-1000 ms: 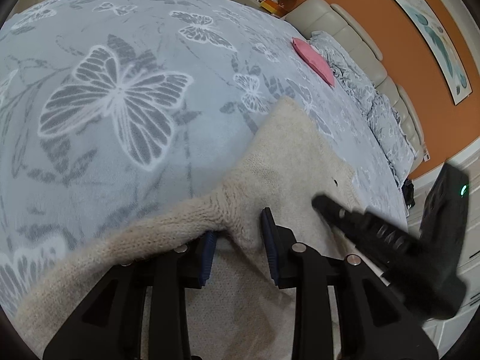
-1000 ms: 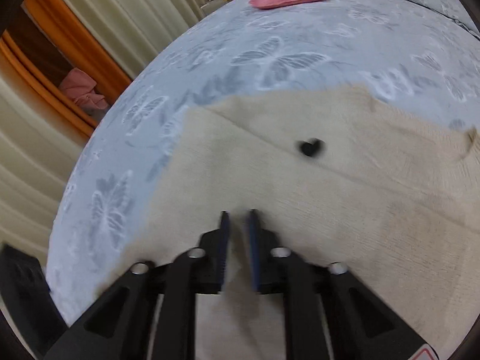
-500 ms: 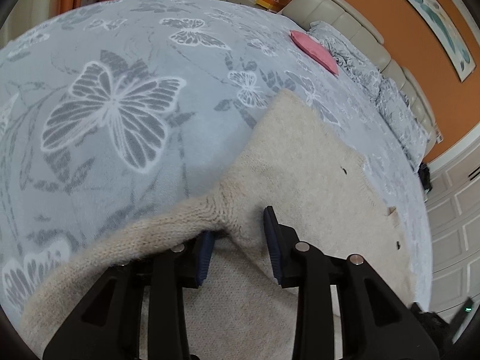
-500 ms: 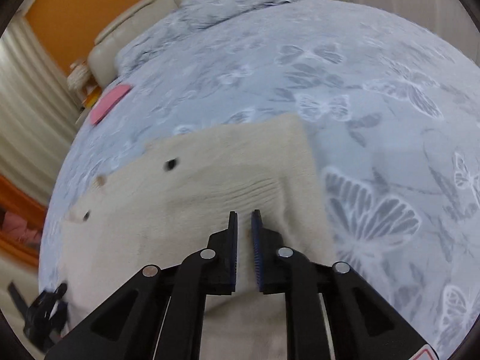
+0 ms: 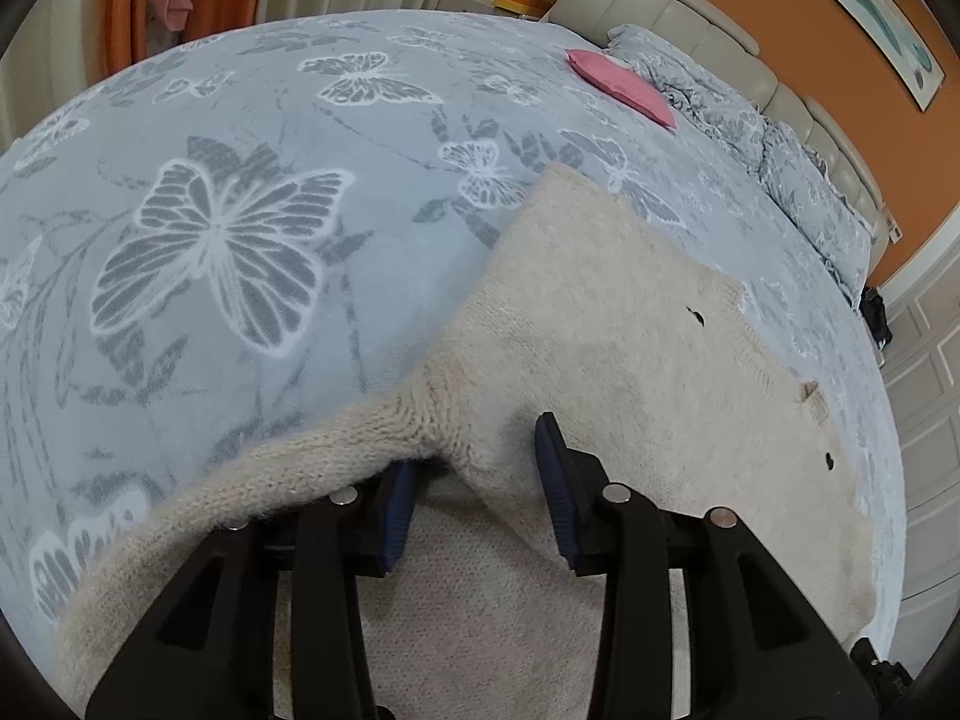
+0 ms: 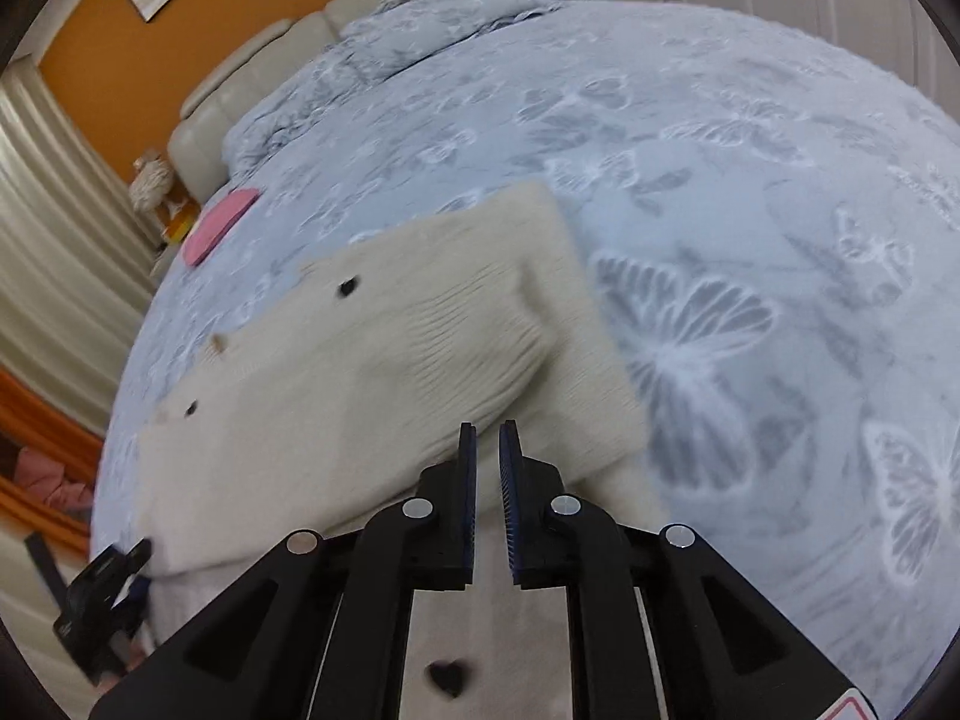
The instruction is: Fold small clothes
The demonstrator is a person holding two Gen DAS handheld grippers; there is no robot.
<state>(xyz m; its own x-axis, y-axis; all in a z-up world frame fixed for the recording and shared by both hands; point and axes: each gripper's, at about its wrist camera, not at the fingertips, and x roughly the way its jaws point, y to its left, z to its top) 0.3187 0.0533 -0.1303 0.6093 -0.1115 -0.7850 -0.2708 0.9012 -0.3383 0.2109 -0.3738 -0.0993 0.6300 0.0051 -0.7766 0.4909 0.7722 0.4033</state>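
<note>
A cream knit sweater (image 5: 606, 360) with small black heart marks lies on the butterfly-print bedspread (image 5: 228, 192). My left gripper (image 5: 474, 480) is open, and a raised ribbed edge of the sweater sits between its blue pads, draping over the left finger. In the right wrist view the sweater (image 6: 384, 372) lies partly folded, a ribbed cuff on top. My right gripper (image 6: 485, 456) has its jaws nearly closed with a narrow gap and nothing between them, hovering just above the sweater's near edge.
A pink folded item (image 5: 624, 84) lies near the grey pillows (image 5: 780, 162) and beige headboard. It also shows in the right wrist view (image 6: 219, 225). Curtains and an orange wall surround the bed. The left gripper's body (image 6: 102, 594) shows at the lower left.
The right gripper has swung away from the sweater's middle to its right side and now faces the headboard. The left gripper stays in place with the ribbed edge between its pads.
</note>
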